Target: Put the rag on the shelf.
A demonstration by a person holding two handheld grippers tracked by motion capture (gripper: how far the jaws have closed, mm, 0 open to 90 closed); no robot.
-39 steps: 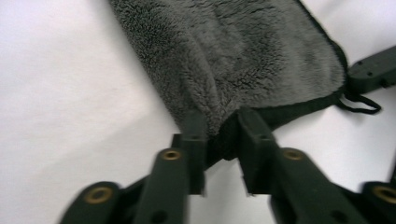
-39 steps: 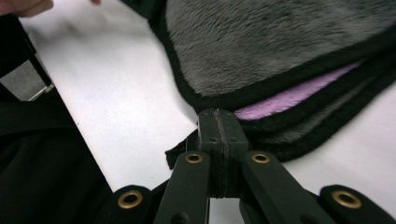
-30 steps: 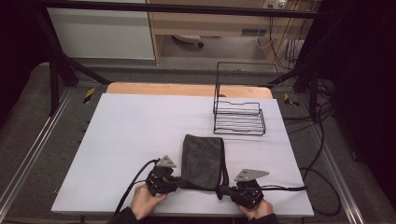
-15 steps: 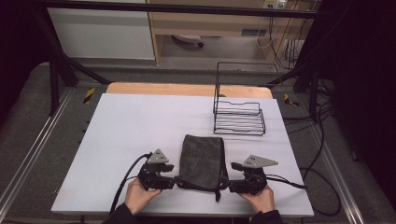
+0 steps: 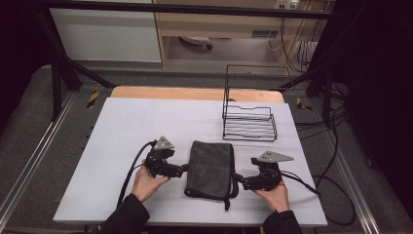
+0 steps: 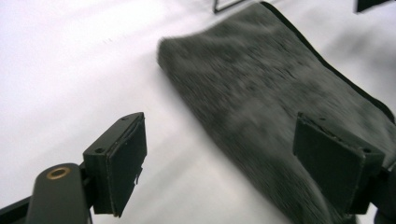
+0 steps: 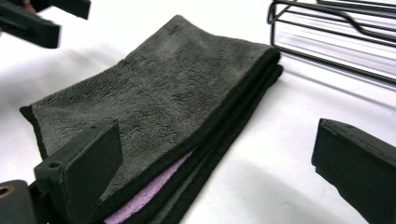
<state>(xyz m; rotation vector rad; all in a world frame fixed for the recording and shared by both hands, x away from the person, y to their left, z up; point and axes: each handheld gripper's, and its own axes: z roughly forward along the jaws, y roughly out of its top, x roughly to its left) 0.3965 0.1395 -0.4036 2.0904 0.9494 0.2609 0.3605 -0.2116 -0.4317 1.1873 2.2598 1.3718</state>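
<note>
Fuzzy matt grey cloth (image 5: pixel 210 168); thin black wire rack (image 5: pixel 249 123); smooth white tabletop (image 5: pixel 122 126).

In the left gripper view the folded grey towel (image 6: pixel 261 93) is smeared by motion blur, so its pile cannot be made out, and its near end is cut off at the bottom edge behind the gripper's right-hand jaw. Ahead of the right gripper (image 7: pixel 215 163), the wire basket (image 7: pixel 336 37) is cropped by the top and right edges. A lilac layer (image 7: pixel 149 196) peeks from the towel's fold, mostly hidden.
</note>
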